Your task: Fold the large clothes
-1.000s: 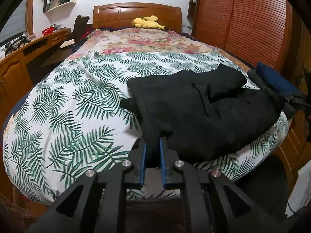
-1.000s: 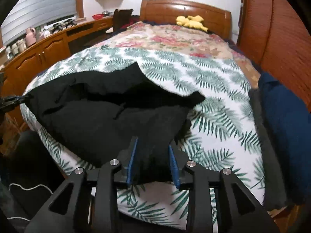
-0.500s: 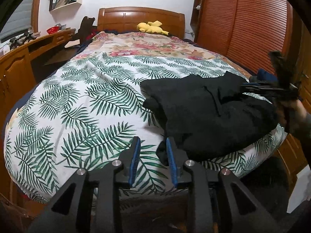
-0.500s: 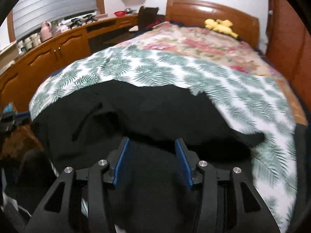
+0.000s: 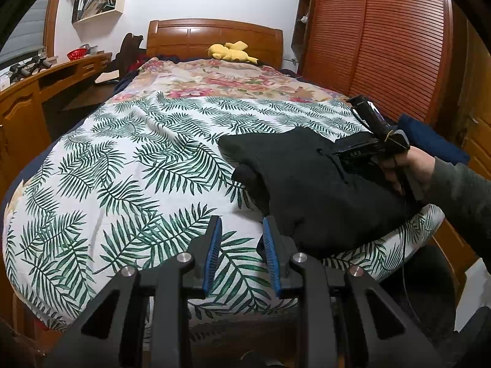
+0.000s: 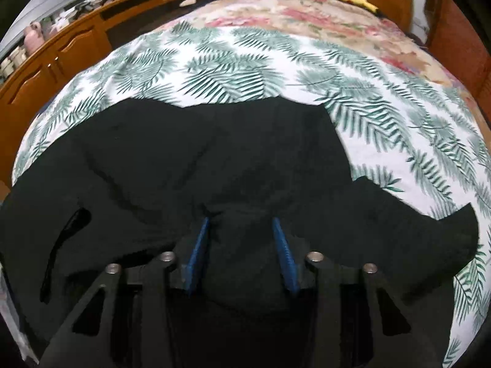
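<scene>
Black garment (image 5: 313, 184) folded on the bed (image 5: 129, 165), near its foot edge.
Left gripper (image 5: 241, 242) jaws apart, empty, beside the garment; right gripper (image 6: 241, 242) jaws apart over it, likely to flatten the fold.

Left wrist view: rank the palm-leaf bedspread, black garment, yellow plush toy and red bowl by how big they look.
1. Palm-leaf bedspread
2. Black garment
3. Yellow plush toy
4. Red bowl

The toy and bowl sit far from the camera, so their apparent sizes understate them.
</scene>
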The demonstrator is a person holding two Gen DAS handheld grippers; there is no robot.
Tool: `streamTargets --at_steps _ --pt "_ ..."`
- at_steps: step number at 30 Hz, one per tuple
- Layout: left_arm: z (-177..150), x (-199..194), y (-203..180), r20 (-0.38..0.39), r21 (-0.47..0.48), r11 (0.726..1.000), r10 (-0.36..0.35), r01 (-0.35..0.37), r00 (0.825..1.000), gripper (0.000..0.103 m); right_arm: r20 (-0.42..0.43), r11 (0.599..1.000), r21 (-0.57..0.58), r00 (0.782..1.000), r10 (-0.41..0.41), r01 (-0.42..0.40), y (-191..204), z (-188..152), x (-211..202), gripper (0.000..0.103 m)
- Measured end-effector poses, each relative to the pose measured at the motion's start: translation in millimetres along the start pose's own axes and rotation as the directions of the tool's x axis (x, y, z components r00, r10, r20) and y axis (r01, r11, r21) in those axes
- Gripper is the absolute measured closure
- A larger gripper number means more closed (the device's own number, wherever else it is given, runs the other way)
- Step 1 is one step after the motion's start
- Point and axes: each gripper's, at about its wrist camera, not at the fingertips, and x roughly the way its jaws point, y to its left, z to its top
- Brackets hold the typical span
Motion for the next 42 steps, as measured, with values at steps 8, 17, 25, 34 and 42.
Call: streamTargets --at_steps 8,17,25,34,42 --pt "1 2 -1 0.004 0.004 1.0 -0.001 0.001 1.0 0.078 -0.019 0.997 -0.076 1.0 0.002 -0.004 19 20 14 0.099" --pt "13 -1 -20 0.013 0.048 0.999 0.008 -0.009 1.0 0.078 0.159 0.985 -0.104 0.98 -0.118 0.135 30 69 2 0.098" --pt "30 7 -48 0.009 0.091 0.996 -0.011 0.01 1.0 0.078 0.239 0.986 -0.017 0.958 -0.159 0.168 -27 64 -60 0.054" --pt "39 31 -79 -0.007 0.1 0.994 -0.051 0.052 0.999 0.078 0.074 0.961 0.176 0.971 -0.229 0.213 -162 6 -52 0.054" --pt "38 46 -98 -0.057 0.13 0.99 -0.052 0.059 0.997 0.077 -0.064 0.941 0.272 0.98 -0.191 0.201 -201 -19 -7 0.054"
